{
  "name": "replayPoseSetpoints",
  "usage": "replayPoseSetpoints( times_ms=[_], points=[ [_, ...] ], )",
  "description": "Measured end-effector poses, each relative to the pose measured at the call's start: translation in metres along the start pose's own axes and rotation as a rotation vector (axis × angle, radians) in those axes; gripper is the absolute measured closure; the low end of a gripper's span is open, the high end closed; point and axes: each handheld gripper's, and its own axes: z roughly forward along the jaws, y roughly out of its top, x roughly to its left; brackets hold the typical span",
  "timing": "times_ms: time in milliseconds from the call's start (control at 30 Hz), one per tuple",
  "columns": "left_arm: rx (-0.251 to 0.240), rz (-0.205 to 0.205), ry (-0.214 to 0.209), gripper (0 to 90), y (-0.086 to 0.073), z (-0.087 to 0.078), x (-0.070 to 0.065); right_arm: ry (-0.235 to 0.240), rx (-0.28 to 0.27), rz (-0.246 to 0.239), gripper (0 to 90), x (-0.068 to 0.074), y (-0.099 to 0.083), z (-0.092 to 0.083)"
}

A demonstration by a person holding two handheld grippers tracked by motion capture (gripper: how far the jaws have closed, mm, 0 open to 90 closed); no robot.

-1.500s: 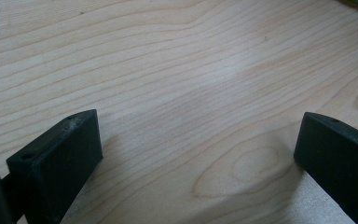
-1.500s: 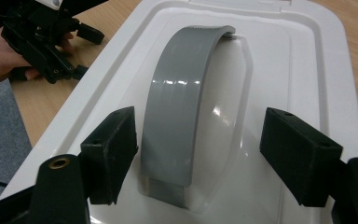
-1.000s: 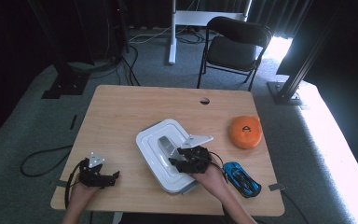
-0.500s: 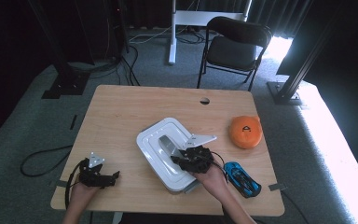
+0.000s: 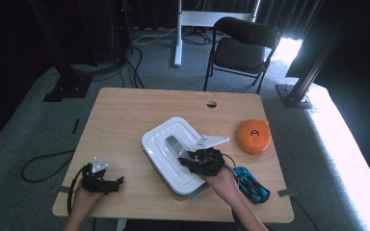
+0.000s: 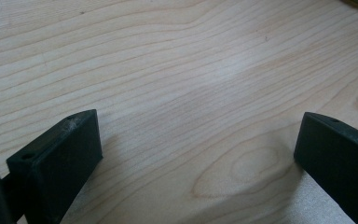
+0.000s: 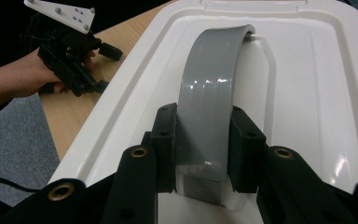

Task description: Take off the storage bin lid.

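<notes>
A white plastic box [image 5: 166, 144] with a lid lies in the middle of the wooden table [image 5: 125, 115]. Its grey handle [image 7: 214, 79] arches up from the lid [image 7: 317, 93]. My right gripper [image 7: 201, 140] is shut on the near end of that handle, one jaw on each side; it sits over the box's near right part [image 5: 200, 161]. My left gripper [image 5: 107, 182] rests on the table at the near left corner, held by a hand, and it is open with bare wood [image 6: 191, 93] between its jaws.
An orange round object [image 5: 253, 135] lies at the right of the table. A blue toy car [image 5: 251, 184] sits near the front right edge, beside my right hand. A round hole [image 5: 211, 104] is in the table's far side. A black chair [image 5: 243, 48] stands behind.
The right gripper has shifted slightly toward the near edge with the handle in it. The left gripper has not moved.
</notes>
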Motion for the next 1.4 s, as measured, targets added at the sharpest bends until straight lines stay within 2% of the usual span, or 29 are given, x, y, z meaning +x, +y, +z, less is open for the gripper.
replayPoseSetpoints(
  times_ms=[267, 900, 1200, 1400],
  points=[
    [-0.001, -0.002, 0.000, 1.1, 0.000, 0.000, 0.000, -0.016, -0.020, 0.004, 67.5, -0.005, 0.006, -0.007],
    [-0.002, -0.002, 0.000, 1.1, 0.000, 0.000, 0.000, -0.082, -0.051, 0.026, 67.5, -0.028, 0.017, -0.019],
    [-0.002, 0.001, 0.002, 1.1, 0.000, 0.000, 0.000, -0.106, -0.050, 0.043, 67.6, -0.043, 0.021, -0.018],
    [-0.002, 0.001, 0.002, 1.1, 0.000, 0.000, 0.000, -0.132, -0.064, 0.074, 67.6, -0.057, 0.022, -0.018]
  ],
)
